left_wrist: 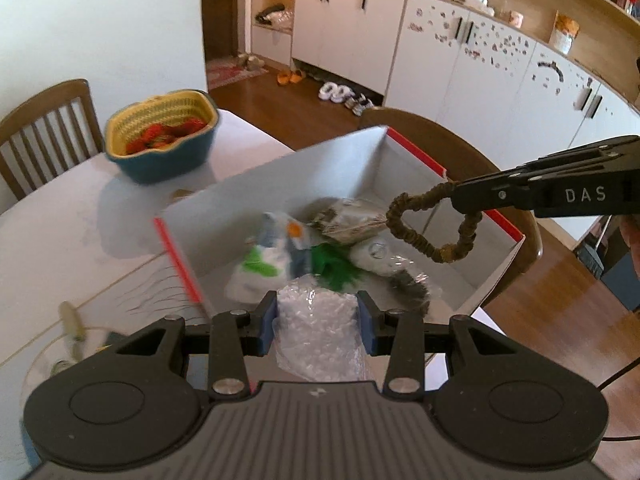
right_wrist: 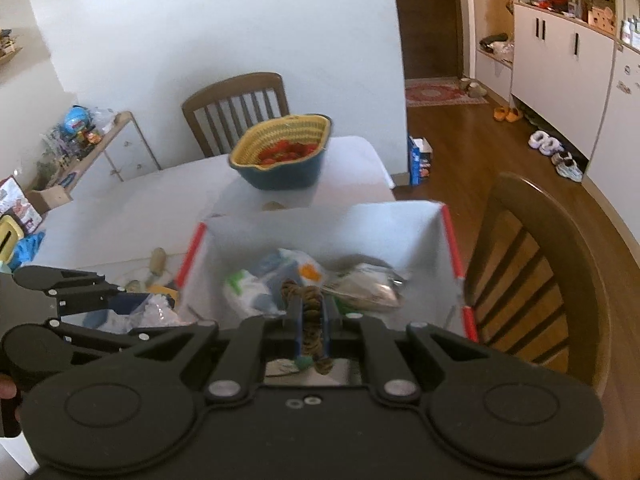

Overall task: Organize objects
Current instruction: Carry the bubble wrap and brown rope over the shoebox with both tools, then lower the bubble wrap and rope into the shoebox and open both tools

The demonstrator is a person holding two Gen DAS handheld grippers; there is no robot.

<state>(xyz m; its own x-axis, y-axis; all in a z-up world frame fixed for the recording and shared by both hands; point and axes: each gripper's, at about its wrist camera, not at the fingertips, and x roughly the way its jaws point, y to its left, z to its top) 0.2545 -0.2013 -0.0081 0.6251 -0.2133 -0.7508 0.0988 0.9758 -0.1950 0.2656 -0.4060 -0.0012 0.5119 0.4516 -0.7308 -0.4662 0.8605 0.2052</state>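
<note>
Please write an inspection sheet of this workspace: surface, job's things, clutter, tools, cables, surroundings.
Surface: white table, box open on it.
Job's things: bag of white bits in the left tool; brown scrunchie in the right tool, hanging over the box; packets and a green thing lie in the box.
Clutter: basket with red fruit behind the box; small things at the table's near left, blurred.
Tools: left tool shut on the bag; right tool shut on the scrunchie.
Cables: one dark cable at the right edge.
Surroundings: chairs, white cabinets, shoes on a wooden floor.
</note>
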